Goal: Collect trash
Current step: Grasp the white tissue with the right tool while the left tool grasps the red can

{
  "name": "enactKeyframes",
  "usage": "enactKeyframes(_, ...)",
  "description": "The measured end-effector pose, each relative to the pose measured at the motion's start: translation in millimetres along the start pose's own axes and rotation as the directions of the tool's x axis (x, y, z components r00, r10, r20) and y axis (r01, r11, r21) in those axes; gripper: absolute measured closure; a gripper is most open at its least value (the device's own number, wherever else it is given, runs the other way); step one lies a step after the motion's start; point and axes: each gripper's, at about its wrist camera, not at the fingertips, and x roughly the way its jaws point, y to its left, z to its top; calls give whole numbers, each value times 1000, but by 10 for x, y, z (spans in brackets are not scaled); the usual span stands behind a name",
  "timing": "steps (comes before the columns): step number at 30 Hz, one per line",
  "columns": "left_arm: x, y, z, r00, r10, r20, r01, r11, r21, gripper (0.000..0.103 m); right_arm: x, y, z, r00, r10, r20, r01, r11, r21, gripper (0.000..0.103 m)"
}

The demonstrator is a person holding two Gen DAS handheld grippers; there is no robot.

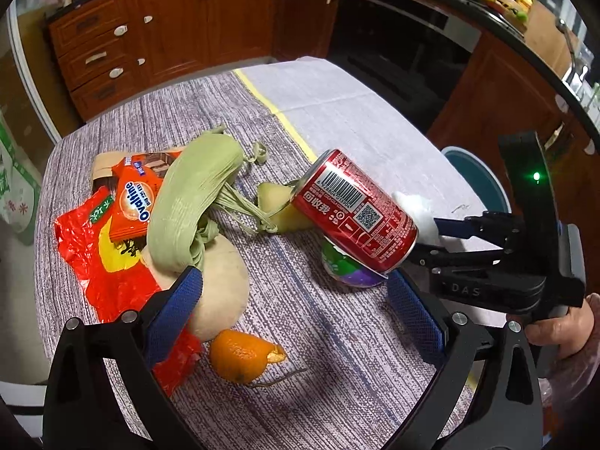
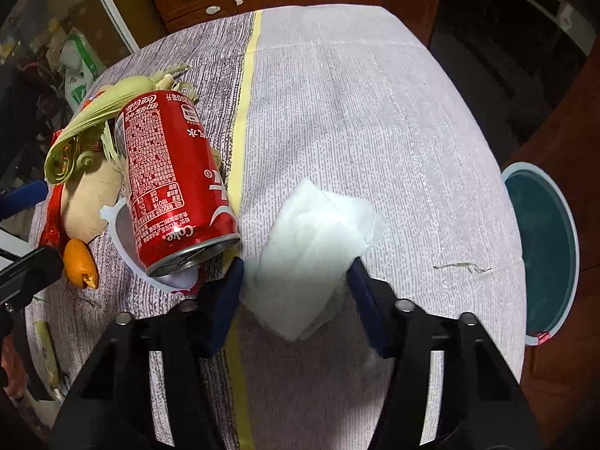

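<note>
My right gripper (image 2: 296,273) is shut on a crumpled white tissue (image 2: 318,240) just above the tablecloth; the tissue (image 1: 416,213) also shows in the left wrist view at that gripper's tips (image 1: 431,225). A red Coke can (image 2: 172,183) lies tilted to its left, resting on a small plastic cup (image 1: 352,270). My left gripper (image 1: 292,296) is open and empty over the table, its left finger against a pale round peel (image 1: 221,292). Corn husk (image 1: 195,198), an orange peel (image 1: 240,356), an Ovaltine packet (image 1: 135,198) and a red wrapper (image 1: 101,258) lie around.
A teal bin with a white rim (image 2: 540,247) stands below the table's right edge. A thin green scrap (image 2: 461,267) lies on the cloth near that edge. A melon piece (image 1: 277,202) lies behind the can. Wooden cabinets (image 1: 168,26) and an oven stand beyond.
</note>
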Motion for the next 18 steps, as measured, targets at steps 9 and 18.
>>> enactKeyframes(9,33,-175,70,1000,7,9,-7,999,49,5,-104,-116,-54,999,44,3,-44,999,14,97)
enactKeyframes(18,328,-398,439,994,-82,-71,81,997,-13,6,-404,-433,40,996,53,78,-59,996,67,97)
